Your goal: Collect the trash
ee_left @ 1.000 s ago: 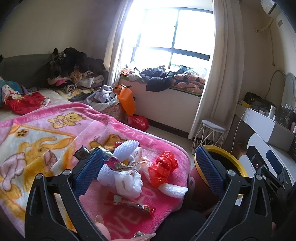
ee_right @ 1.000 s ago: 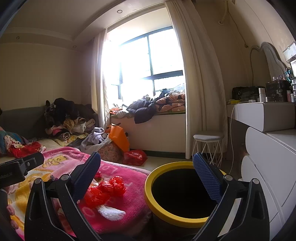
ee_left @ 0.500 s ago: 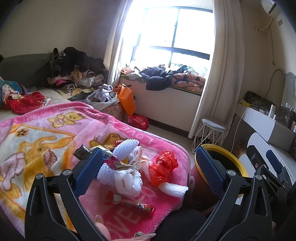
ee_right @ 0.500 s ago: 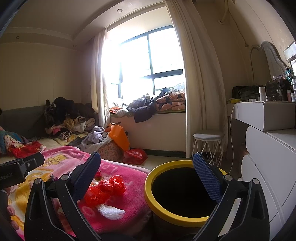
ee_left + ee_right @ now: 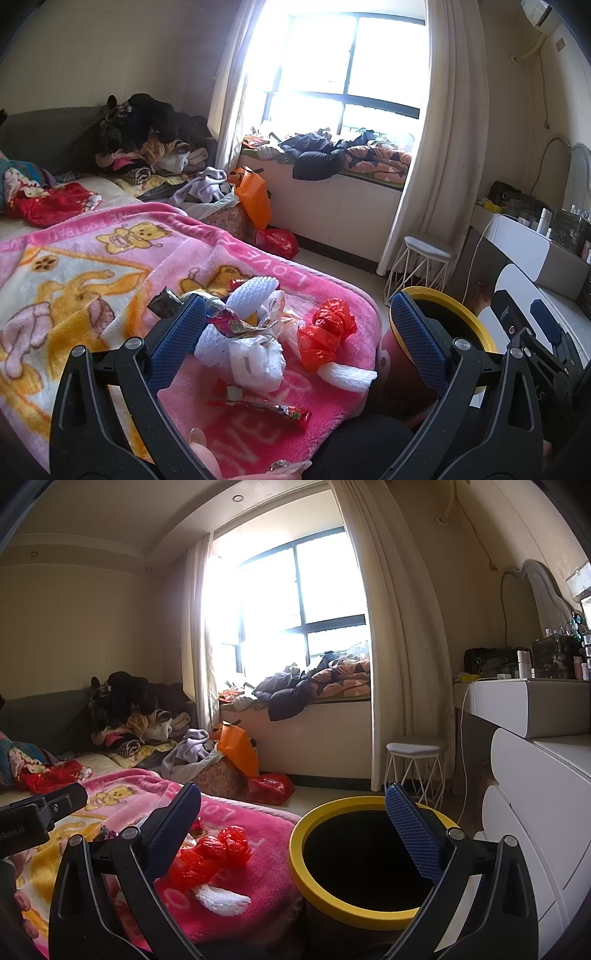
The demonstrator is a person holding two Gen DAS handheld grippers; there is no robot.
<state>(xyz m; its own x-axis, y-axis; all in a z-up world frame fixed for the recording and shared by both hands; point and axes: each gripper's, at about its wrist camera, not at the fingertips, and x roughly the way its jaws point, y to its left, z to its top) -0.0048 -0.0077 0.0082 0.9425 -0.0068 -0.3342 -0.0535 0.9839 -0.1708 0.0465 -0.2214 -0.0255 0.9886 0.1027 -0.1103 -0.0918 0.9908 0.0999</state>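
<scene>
Left view showing wrapper pile on pink blanket; right view showing bin mouth gaping beside bed edge. Both grippers' jaws spread, gripping nothing.

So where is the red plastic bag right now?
The crumpled red plastic bag lies on the pink blanket near its right edge, between the white wrapper pile and the yellow-rimmed bin, just above a white foam piece.

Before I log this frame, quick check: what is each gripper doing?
Left gripper: open, holding nothing, over the trash pile.
Right gripper: open, holding nothing, by the yellow-rimmed bin.
</scene>
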